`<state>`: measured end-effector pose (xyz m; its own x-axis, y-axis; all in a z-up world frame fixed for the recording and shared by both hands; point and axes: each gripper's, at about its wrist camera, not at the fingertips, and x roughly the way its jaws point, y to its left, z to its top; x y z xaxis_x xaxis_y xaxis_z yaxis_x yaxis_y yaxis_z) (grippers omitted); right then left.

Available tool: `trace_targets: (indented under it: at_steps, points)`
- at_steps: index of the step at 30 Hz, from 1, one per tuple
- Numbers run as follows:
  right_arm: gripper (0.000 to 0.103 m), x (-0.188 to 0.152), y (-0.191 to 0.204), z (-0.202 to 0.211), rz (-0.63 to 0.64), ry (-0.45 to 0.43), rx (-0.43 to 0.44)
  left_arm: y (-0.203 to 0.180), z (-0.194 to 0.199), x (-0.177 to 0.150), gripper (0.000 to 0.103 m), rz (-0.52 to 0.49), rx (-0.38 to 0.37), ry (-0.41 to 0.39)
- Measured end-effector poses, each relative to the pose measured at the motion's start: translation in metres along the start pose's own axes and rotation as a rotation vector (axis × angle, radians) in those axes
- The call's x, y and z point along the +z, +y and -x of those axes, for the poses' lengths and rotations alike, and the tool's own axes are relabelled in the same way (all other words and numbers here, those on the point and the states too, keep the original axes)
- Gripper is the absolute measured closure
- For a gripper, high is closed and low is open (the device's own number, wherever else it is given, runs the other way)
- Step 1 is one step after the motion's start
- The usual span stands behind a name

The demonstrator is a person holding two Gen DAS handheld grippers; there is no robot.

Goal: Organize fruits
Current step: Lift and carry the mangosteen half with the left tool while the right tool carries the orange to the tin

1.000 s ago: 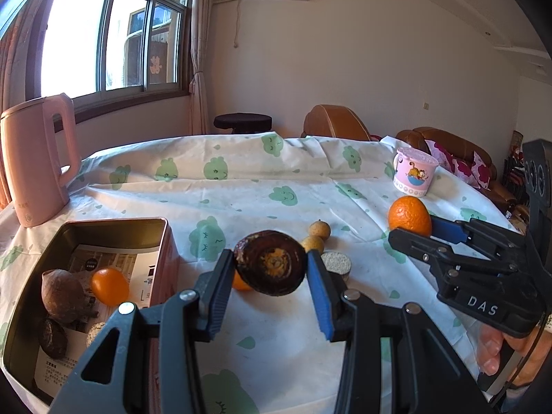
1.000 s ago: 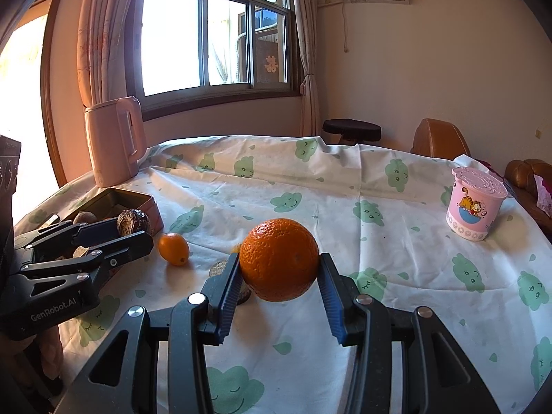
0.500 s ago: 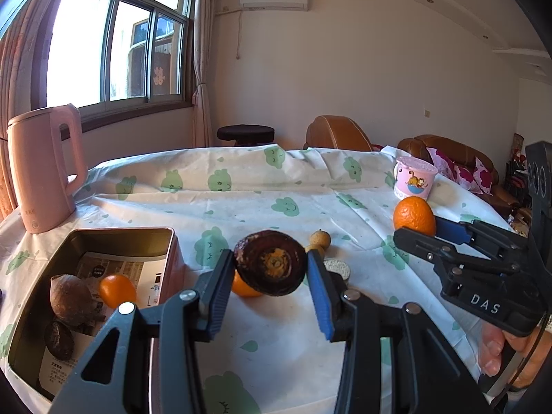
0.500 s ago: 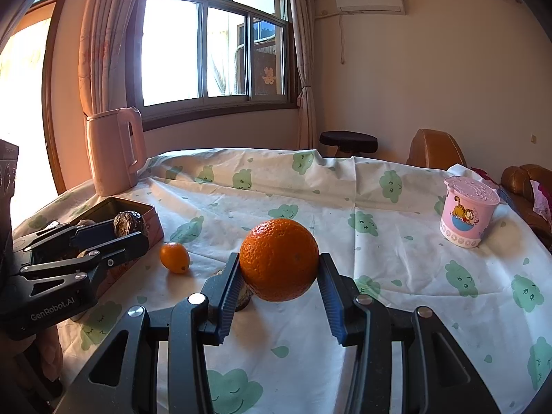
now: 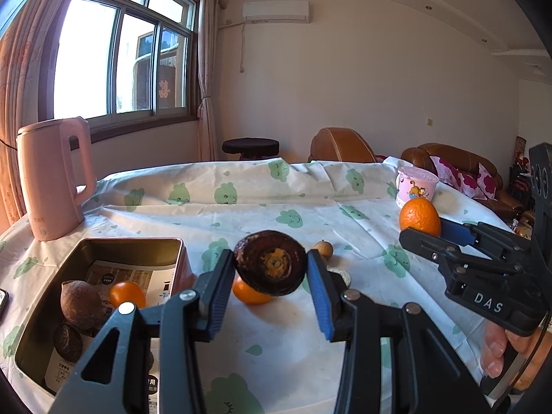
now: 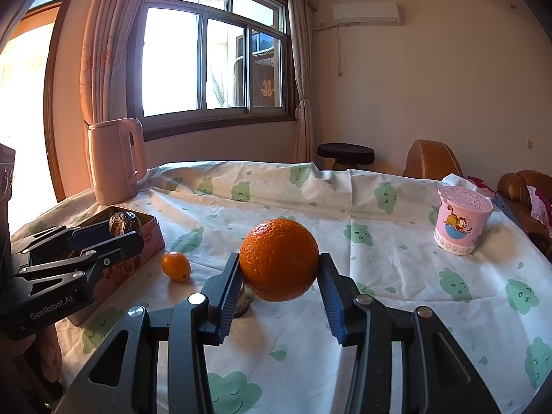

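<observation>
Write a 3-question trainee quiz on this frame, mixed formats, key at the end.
1. True or false: the left hand-held gripper is shut on the dark brown fruit.
2. What does the right hand-held gripper hold? A) pink cup B) large orange C) kettle
3. Fill in: the small orange fruit inside the metal tin lies beside a ____ fruit.

Key: 1 true; 2 B, the large orange; 3 brown.

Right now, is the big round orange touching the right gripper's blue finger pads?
Touching. The right wrist view shows the big round orange pinched in the right gripper, both blue pads pressed against its sides, no gap.
</observation>
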<state>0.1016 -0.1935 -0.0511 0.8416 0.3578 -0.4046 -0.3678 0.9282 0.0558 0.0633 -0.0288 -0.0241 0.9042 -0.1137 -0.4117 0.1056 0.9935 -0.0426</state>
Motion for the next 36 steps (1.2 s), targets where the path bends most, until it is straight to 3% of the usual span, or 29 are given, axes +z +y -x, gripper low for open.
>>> trace_targets:
  at_steps: [13,22,36]
  points:
    - [0.057,-0.001,0.001,0.014,0.004,-0.074,-0.025,-0.001,0.014,-0.002,0.059,-0.011,0.042,-0.083]
    - [0.057,0.0,0.007,0.017,0.034,-0.095,-0.049,0.002,0.018,-0.002,0.059,0.0,0.049,-0.093]
    - [0.057,0.006,0.042,0.01,0.065,-0.075,0.042,0.022,0.033,-0.002,0.059,0.022,0.073,-0.081]
